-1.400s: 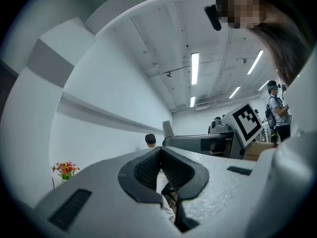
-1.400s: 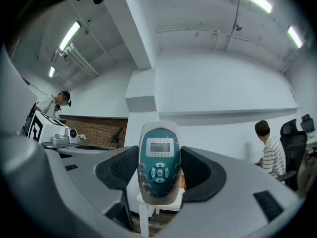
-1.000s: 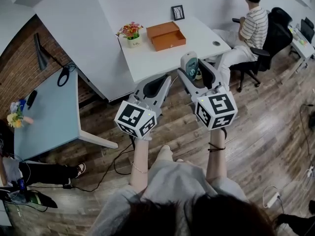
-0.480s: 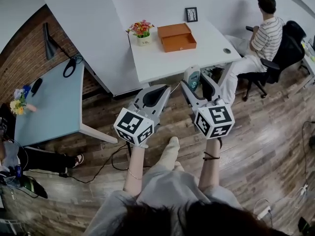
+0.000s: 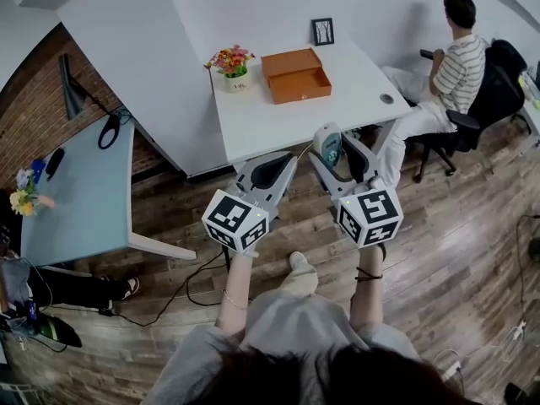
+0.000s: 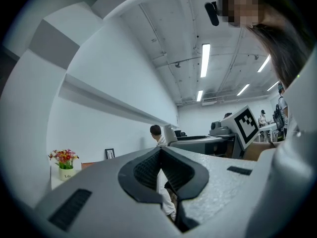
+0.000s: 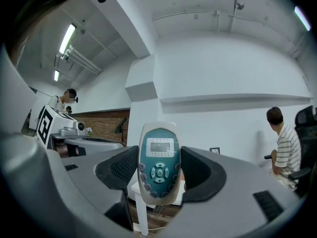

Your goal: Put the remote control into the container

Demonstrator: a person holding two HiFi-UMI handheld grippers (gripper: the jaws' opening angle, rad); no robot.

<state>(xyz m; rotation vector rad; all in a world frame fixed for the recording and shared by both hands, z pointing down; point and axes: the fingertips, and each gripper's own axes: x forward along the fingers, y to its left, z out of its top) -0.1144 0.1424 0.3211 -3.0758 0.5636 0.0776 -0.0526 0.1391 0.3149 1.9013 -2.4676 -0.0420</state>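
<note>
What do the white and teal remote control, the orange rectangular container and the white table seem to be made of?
White and teal remote control: likely plastic, smooth, slightly glossy shell with moulded buttons.
Orange rectangular container: matte, perhaps board or leatherette; too far to tell.
White table: probably laminate, smooth even top.

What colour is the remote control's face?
Teal, on the remote control; best seen in the right gripper view.
</note>
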